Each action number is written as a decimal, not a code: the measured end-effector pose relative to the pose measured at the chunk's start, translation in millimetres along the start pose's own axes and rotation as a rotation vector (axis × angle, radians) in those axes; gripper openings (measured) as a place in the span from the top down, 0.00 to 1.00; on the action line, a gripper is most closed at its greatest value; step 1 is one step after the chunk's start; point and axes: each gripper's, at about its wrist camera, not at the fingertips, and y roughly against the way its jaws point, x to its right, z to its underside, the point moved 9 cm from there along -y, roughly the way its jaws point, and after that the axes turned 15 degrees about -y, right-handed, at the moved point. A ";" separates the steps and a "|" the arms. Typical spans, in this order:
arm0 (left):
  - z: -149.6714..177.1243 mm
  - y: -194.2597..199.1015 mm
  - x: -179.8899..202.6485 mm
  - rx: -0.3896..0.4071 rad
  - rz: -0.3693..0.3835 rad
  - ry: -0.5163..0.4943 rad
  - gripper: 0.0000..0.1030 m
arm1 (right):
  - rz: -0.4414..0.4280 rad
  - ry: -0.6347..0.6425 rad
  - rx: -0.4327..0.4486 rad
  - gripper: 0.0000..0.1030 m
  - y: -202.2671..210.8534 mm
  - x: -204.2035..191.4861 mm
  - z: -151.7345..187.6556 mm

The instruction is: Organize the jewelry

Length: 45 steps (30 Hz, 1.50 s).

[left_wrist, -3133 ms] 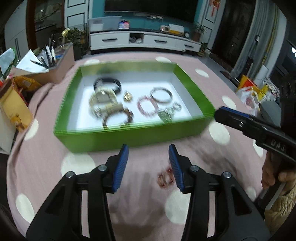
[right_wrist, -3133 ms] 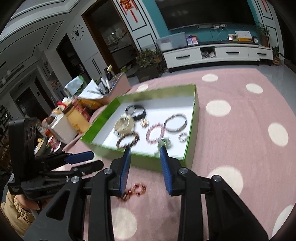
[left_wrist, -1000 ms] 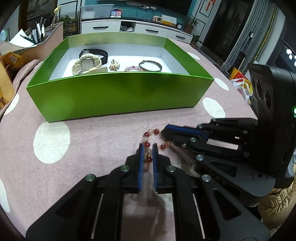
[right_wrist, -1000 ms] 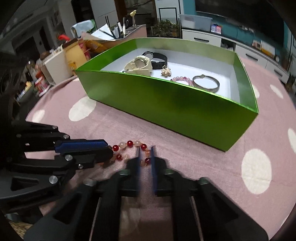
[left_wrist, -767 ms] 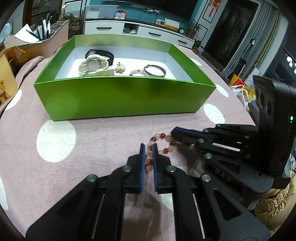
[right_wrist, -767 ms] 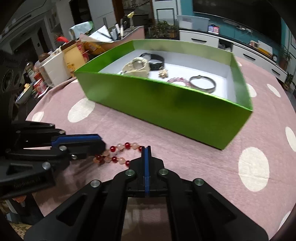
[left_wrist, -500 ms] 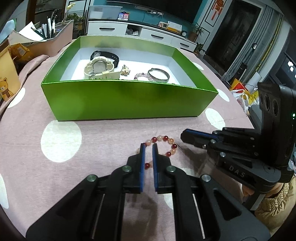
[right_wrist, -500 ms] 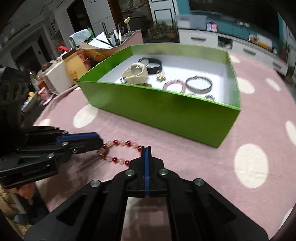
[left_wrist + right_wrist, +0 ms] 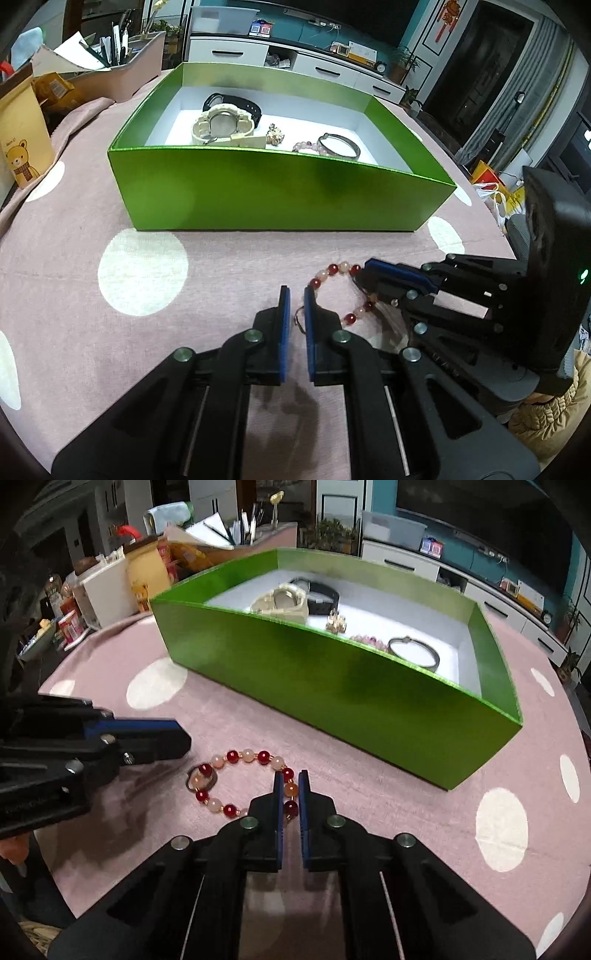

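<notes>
Pink polka-dot tablecloth [image 9: 369, 786] bears a light, floppy red-and-peach bead bracelet [image 9: 240, 757] before the green cardboard box [image 9: 332, 690]; right gripper [image 9: 290, 786] pinches its beads, left gripper [image 9: 294, 301] stands narrowly apart.

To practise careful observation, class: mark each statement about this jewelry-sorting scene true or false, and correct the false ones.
1. The red and pink bead bracelet lies inside the green box. False: it lies on the pink dotted cloth, in front of the box.
2. The right gripper has its fingers around one side of the bracelet. True.
3. A cream watch is in the box. True.
4. The left gripper is wide open. False: its fingers stand close together, a narrow gap between them.
5. The box has a lid on. False: it is open-topped.
</notes>
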 end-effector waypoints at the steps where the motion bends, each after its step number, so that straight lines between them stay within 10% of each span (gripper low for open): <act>1: 0.9 -0.4 1.0 -0.003 0.001 -0.004 0.93 | 0.002 -0.016 0.012 0.93 2.4 3.0 -3.4; 11: 4.2 -9.6 21.9 -0.024 0.010 -0.065 0.79 | -0.067 -0.119 0.080 0.93 26.0 14.2 -25.4; 36: -9.8 -36.2 46.1 -0.044 -0.059 -0.207 0.82 | -0.122 -0.173 0.244 0.93 87.7 29.6 -55.4; 45: -59.6 7.7 28.9 0.070 -0.076 -0.173 0.82 | -0.101 -0.145 0.303 0.93 106.9 37.9 -82.8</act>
